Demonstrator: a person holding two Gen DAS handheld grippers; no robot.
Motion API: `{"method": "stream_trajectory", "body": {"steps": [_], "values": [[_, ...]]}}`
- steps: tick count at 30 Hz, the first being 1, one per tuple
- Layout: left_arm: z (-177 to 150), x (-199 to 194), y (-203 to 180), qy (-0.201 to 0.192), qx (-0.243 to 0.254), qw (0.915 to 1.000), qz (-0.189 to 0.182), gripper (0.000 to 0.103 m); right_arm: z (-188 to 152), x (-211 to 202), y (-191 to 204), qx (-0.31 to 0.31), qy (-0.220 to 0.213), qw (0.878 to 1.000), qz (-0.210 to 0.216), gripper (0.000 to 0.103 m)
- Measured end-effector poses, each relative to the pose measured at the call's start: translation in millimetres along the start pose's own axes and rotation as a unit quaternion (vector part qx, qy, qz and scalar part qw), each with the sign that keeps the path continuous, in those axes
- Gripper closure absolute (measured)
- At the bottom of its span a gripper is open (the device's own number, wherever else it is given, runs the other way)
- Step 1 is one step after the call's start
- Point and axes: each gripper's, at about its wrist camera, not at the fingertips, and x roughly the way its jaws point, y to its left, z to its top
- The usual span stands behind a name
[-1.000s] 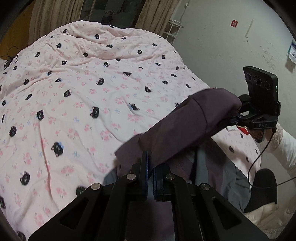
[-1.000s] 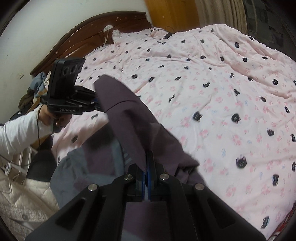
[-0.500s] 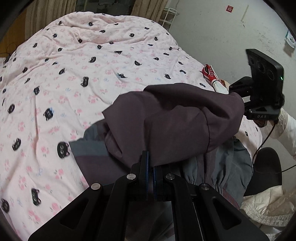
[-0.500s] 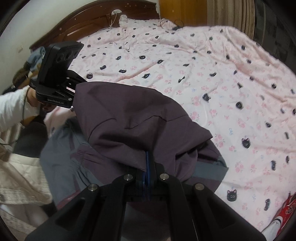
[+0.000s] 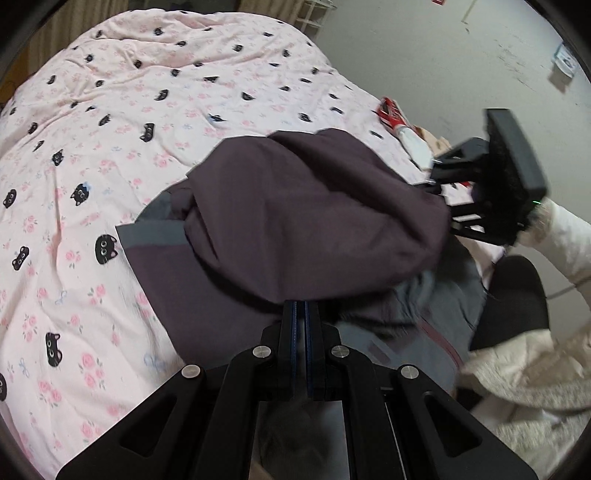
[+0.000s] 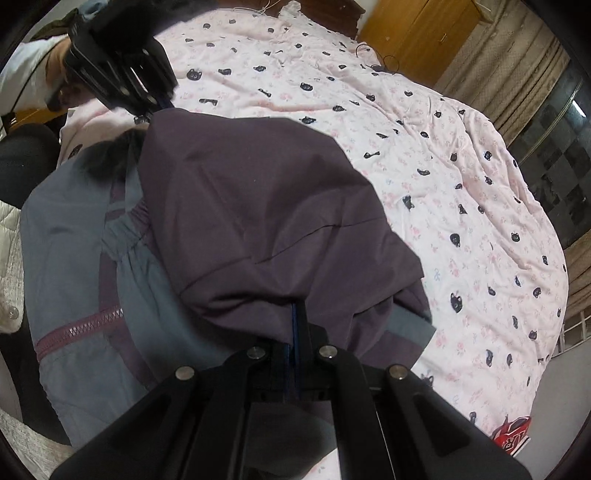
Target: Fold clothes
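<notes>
A purple and grey zip jacket (image 5: 314, 221) lies near the edge of a bed with a pink cat-print cover (image 5: 110, 155). Its purple part is folded over the grey part (image 6: 74, 258) and hangs between both grippers. My left gripper (image 5: 301, 308) is shut on one purple edge at the bottom of the left wrist view. In its own view my right gripper (image 6: 295, 314) is shut on the opposite purple edge (image 6: 258, 206). Each gripper's black housing shows in the other's view, at the far side of the fold (image 5: 509, 177) (image 6: 118, 74). Cloth hides the fingertips.
A red and white item (image 5: 395, 114) (image 6: 513, 439) lies at the bed's edge by the wall. Cream quilted and fleecy cloth (image 5: 535, 369) sits beside the bed near a dark rounded object (image 5: 517, 291). A wooden wardrobe (image 6: 406, 29) and curtains stand beyond the bed.
Both grippers came down and forward with the purple fabric, which now spreads lower over the grey part. The right gripper has rolled; its view is tilted.
</notes>
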Motion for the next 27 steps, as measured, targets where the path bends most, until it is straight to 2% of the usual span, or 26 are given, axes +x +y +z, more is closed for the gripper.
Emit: {"method": "stream_trajectory", "body": {"steps": [5,8,12,15,19,23,27], "values": [[16.3,-35.5,-7.2,-0.059,-0.019,0.9979,-0.023,0.1,-5.4,9.3,7.3,-0.011,0.002,1.0,-0.009,0.101],[32.5,-33.8,-19.8,-0.073,-0.013,0.9971,-0.014,0.1,-6.9,13.8,9.5,-0.015,0.004,1.0,-0.012,0.101],[45.1,-4.1,-38.5,-0.057,-0.001,0.9984,-0.001,0.1,-8.9,16.4,10.3,-0.015,0.004,1.0,-0.018,0.1],[42.6,23.6,-43.0,-0.033,-0.006,0.9994,0.005,0.1,-11.7,13.7,12.1,-0.015,0.002,0.999,-0.028,0.098],[31.9,48.1,-43.4,-0.019,-0.013,0.9995,0.02,0.1,-17.4,8.2,12.4,-0.007,0.0,0.999,-0.038,0.092],[25.1,55.1,-45.4,-0.023,-0.017,0.9989,0.037,0.1,-27.7,-4.0,8.2,0.017,0.0,0.999,-0.029,0.081],[21.1,50.9,-49.1,-0.042,-0.023,0.9977,0.048,0.1,-40.3,-23.1,-6.6,0.076,-0.011,0.997,-0.009,0.079]]}}
